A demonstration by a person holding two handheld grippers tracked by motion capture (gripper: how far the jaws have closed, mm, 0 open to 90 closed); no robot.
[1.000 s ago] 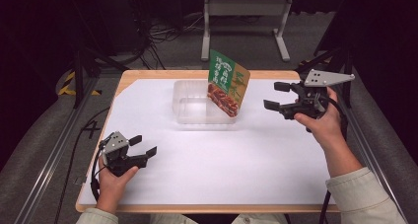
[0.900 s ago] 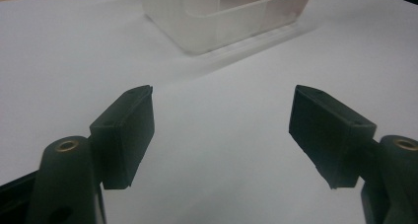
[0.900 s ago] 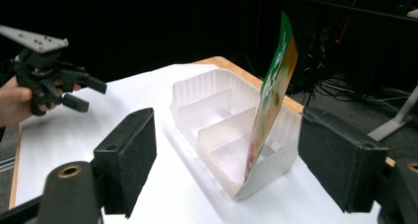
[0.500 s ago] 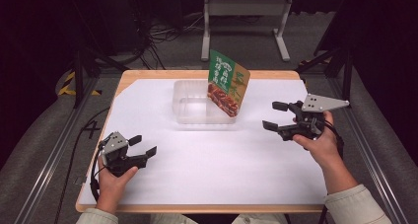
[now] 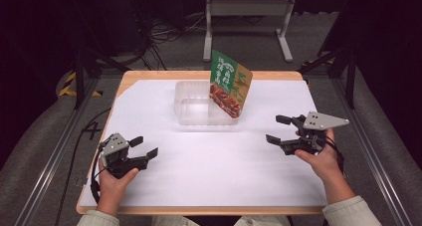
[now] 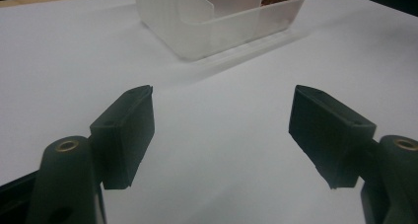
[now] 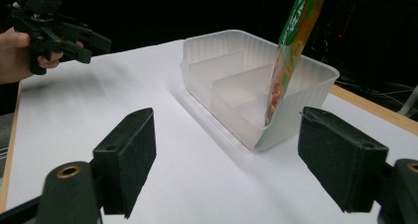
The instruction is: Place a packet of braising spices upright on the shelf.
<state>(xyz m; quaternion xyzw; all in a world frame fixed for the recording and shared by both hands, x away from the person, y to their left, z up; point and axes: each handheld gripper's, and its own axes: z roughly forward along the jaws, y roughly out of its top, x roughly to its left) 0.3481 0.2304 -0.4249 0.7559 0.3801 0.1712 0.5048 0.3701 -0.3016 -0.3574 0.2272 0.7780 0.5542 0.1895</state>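
A green and orange snack packet (image 5: 230,84) is leaning in the clear plastic divided tray (image 5: 191,111) near the table's (image 5: 209,166) far edge, while both tools, left (image 5: 145,147) and right (image 5: 277,130), are gaping empty.

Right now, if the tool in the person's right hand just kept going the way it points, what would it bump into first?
Probably the clear plastic tray, at its near corner below the leaning snack packet. The right tool is open and only bare white table lies between.
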